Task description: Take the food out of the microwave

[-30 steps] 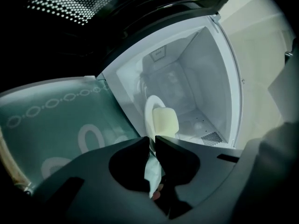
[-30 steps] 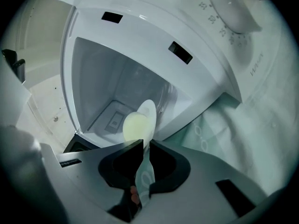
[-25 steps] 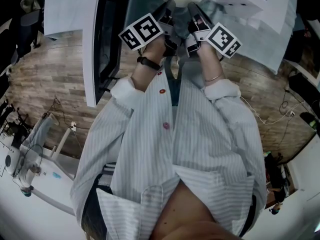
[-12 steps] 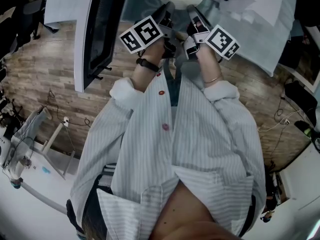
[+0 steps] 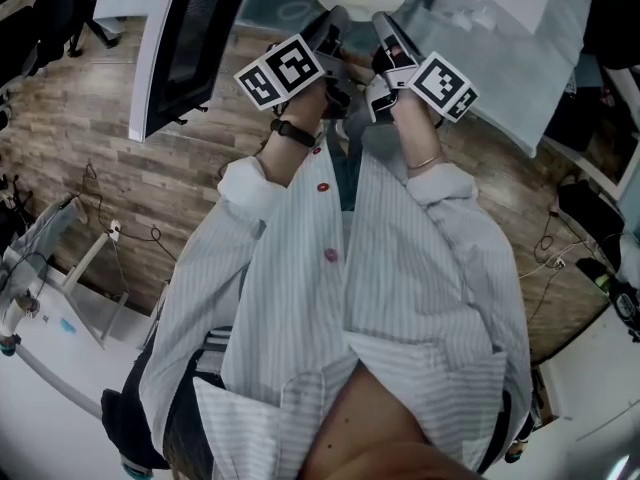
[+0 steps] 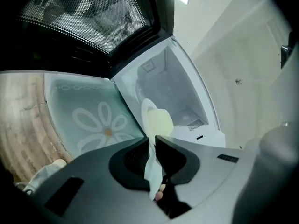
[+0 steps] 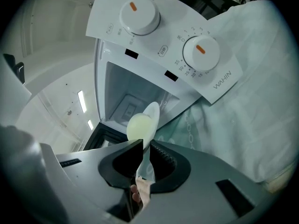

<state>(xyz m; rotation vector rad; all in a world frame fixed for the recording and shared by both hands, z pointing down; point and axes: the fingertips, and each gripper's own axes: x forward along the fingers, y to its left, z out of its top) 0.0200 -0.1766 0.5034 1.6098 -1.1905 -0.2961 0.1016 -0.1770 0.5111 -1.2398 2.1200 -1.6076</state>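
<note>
A: Above the wood floor (image 5: 90,158), where's the plate (image 7: 153,112)?
B: In front of the open microwave (image 7: 154,41), food (image 7: 138,127) on it. The left gripper (image 6: 152,143) and right gripper (image 7: 145,146) each pinch its rim, on opposite sides.

A pale yellow, domed portion of food (image 7: 138,126) is carried on a thin white plate (image 6: 145,110), which is seen nearly edge-on in both gripper views. One side of the plate's rim is pinched by the left gripper (image 6: 152,143), the opposite side by the right gripper (image 7: 145,146). The plate is held in front of the white microwave (image 7: 154,36), outside its cavity. The microwave's dark-windowed door (image 5: 180,38) is swung wide open.
</note>
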